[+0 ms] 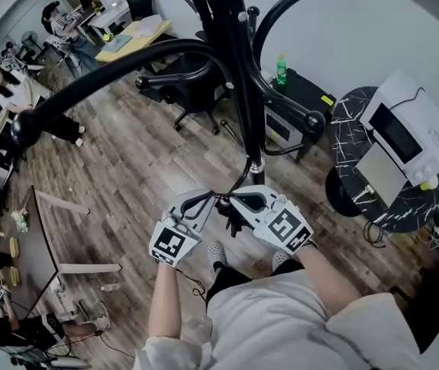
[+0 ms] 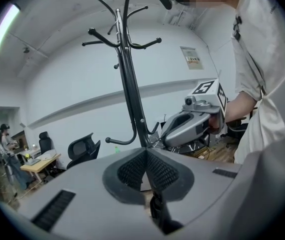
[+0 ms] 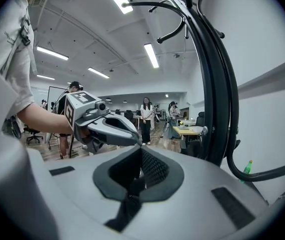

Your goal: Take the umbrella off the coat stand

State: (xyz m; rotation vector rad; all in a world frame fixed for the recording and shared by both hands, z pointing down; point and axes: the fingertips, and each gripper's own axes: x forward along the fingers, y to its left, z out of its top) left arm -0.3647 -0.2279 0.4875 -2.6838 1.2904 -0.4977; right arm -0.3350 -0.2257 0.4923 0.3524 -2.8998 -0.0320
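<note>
**Q:** Where is the umbrella point(image 3: 127, 206)?

**A:** Lower centre of the head view. Its dark strap runs between the tips of the left gripper point(image 1: 212, 200) and the right gripper point(image 1: 235, 200). Each gripper is clamped tight on the strap, just in front of the coat stand point(image 1: 231, 75) pole. The rest of it cannot be made out.

**Q:** What bounds the free room?

**A:** Two hook arms: one sweeps to the upper left point(image 1: 104, 72), and another ends in a ball at the right point(image 1: 312, 122). Bare wooden floor point(image 1: 127, 168) lies open at left. An office chair point(image 1: 192, 91) stands behind the pole. On the right are a black cabinet point(image 1: 308, 91) bearing a green bottle point(image 1: 281, 72) and a round dark desk point(image 1: 350, 129) carrying a white appliance point(image 1: 404, 126).
</note>
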